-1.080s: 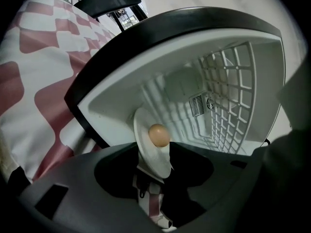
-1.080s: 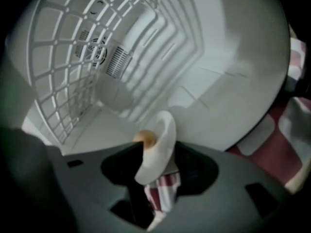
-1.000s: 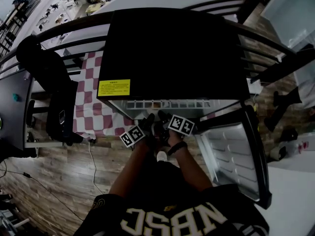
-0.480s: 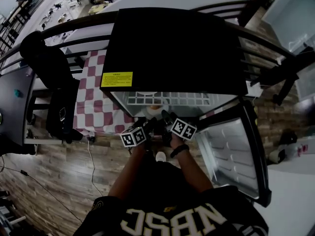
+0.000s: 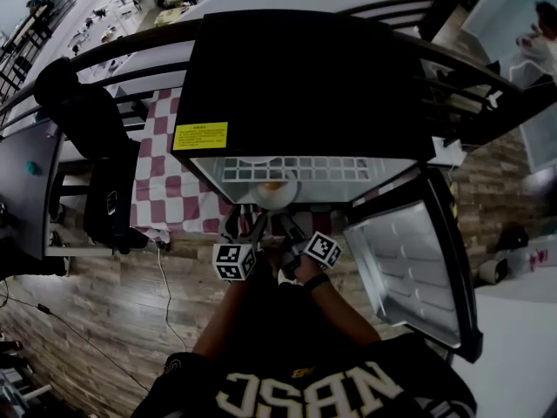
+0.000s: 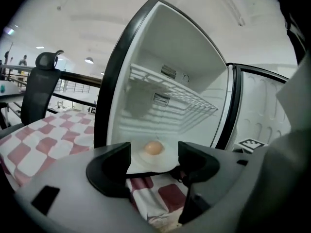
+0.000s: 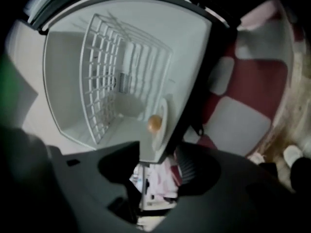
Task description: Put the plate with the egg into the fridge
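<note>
Seeing the round white plate point(image 6: 154, 160) with the brown egg point(image 6: 153, 147) on the near floor of the black fridge point(image 5: 313, 85), left gripper point(image 6: 154, 155) just opened, right gripper point(image 7: 158, 166) wide but just narrowed a little, both empty, I judge shutting the open white door point(image 5: 405, 268) comes next.

Disappearing behind the left gripper point(image 6: 154, 155) at 6 o'clock: near rim of the plate point(image 6: 163, 163). Lying unseen under its own black top, head view: most of the fridge point(image 5: 305, 85) interior. Smearing throughout the right gripper view: egg point(image 7: 154, 123), checked cloth point(image 7: 243, 115).
</note>
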Available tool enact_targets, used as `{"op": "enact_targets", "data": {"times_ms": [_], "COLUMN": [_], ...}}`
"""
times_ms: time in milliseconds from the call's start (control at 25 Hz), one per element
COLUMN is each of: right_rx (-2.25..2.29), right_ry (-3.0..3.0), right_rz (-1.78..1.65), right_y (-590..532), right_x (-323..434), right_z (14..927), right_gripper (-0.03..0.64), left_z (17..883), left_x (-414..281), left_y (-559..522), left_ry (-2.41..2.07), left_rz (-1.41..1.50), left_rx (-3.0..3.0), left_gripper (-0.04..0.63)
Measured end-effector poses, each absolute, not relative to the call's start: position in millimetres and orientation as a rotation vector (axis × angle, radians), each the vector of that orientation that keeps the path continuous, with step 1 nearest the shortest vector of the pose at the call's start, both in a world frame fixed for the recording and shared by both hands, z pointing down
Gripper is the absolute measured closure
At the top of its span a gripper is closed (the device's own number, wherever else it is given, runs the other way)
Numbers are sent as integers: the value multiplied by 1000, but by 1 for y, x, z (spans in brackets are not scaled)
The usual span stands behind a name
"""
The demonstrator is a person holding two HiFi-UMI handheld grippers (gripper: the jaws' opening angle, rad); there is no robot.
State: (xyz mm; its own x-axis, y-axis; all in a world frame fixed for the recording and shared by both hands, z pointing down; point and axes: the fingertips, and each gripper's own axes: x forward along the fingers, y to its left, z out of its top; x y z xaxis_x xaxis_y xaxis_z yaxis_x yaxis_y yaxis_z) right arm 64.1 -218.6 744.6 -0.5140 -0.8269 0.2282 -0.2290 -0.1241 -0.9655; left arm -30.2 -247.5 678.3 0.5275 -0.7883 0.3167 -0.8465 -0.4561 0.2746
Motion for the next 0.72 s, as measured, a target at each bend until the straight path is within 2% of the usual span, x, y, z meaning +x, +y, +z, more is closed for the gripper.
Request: {"op": "enact_targets", "data": {"times_ms": [320, 600, 720], "right_rx": [-1117, -1157, -1176], "right_ry": [1475, 1403, 1416], "right_rz": [-1659, -1635, -1637], "right_y": [-227, -251, -258], "right_x": [46, 48, 46], "right_z": [759, 764, 762], "right_gripper": [486, 525, 571], "left_z": [669, 677, 674], "left_x": [-44, -44, -41], "left_y": [-227, -211, -209], "left_ry": [-1367, -1323, -1298], "left_rz": [168, 226, 225], "left_rx": [2356, 2342, 2341], "left_gripper": [277, 278, 277]}}
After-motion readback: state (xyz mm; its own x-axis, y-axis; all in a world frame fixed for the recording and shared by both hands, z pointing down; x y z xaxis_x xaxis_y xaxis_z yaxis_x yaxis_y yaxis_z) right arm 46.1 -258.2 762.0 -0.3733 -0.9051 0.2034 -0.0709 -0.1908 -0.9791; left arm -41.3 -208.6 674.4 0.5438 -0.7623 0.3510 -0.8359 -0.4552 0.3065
